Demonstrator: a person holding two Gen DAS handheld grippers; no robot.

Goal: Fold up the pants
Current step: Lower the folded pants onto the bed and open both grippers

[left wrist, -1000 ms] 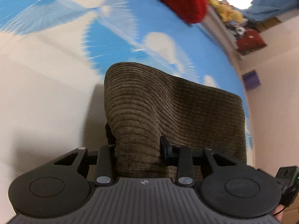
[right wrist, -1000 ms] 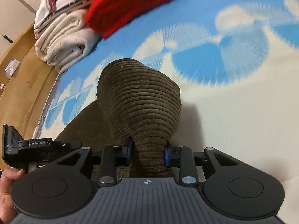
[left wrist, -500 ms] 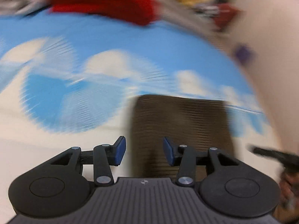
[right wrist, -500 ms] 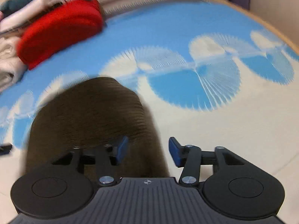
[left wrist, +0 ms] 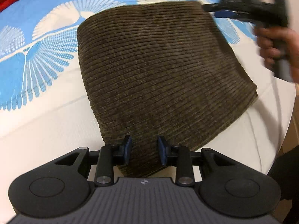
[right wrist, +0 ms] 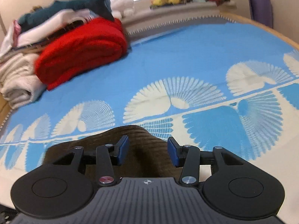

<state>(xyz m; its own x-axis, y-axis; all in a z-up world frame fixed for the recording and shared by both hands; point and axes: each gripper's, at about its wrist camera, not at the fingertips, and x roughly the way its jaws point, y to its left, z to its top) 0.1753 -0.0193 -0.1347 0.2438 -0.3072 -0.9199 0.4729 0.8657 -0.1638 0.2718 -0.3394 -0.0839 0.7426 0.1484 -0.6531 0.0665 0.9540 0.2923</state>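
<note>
Since a second ago you have let go of the pants [left wrist: 160, 71]: both bunched ends have dropped, and the brown corduroy now lies folded flat on the bed [left wrist: 37, 123]. Your left hand-held gripper [left wrist: 144, 153] hovers over the near edge, its jaws parted and just narrowing, pads pressing nothing. Your right hand-held gripper [right wrist: 147, 152] stands spread above the far corner, clear of the cloth.

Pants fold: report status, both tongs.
Left tongs closing, pads clear of cloth. Right tongs open, empty. Brown corduroy pants folded flat on bedspread. Nothing in the way.
</note>
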